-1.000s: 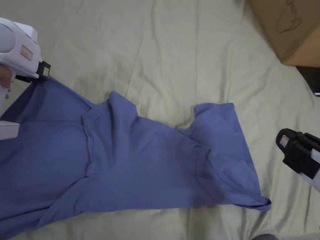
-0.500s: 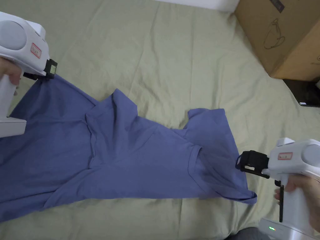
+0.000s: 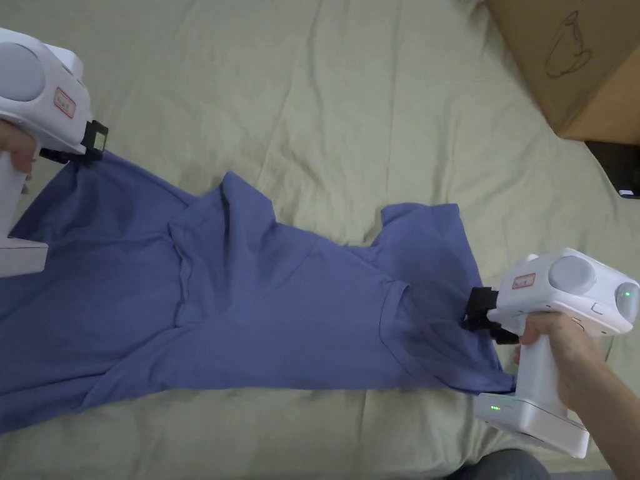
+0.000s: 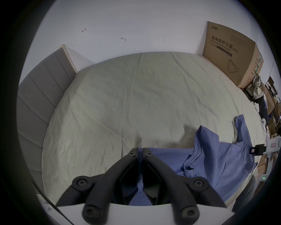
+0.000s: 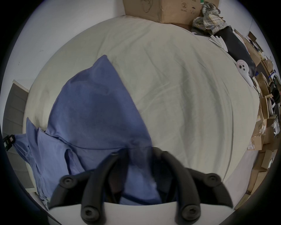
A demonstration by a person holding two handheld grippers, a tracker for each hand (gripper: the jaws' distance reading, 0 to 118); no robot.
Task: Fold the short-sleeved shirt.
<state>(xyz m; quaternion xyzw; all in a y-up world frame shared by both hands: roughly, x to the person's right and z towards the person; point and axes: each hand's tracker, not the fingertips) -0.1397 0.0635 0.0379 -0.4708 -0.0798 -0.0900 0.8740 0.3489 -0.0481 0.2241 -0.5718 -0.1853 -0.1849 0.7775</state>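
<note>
A blue short-sleeved shirt (image 3: 262, 300) lies crumpled across the pale green bed sheet (image 3: 375, 112), stretched from left to right. My left gripper (image 3: 94, 140) is shut on a corner of the shirt at the upper left; in the left gripper view the fabric (image 4: 212, 159) is pinched between its closed jaws (image 4: 140, 153). My right gripper (image 3: 472, 312) is at the shirt's right edge. In the right gripper view its jaws (image 5: 139, 152) stand apart with the blue fabric (image 5: 94, 106) lying between them.
A large cardboard box (image 3: 581, 56) stands on the bed at the far right corner, with a dark object (image 3: 619, 165) beside it. A grey padded headboard (image 4: 38, 94) runs along the left side. A pile of clothes (image 5: 209, 13) and several boxes lie beyond the bed's right edge.
My right gripper has come in from the right edge of the picture to the shirt's right edge. The left gripper keeps its hold on the corner.
</note>
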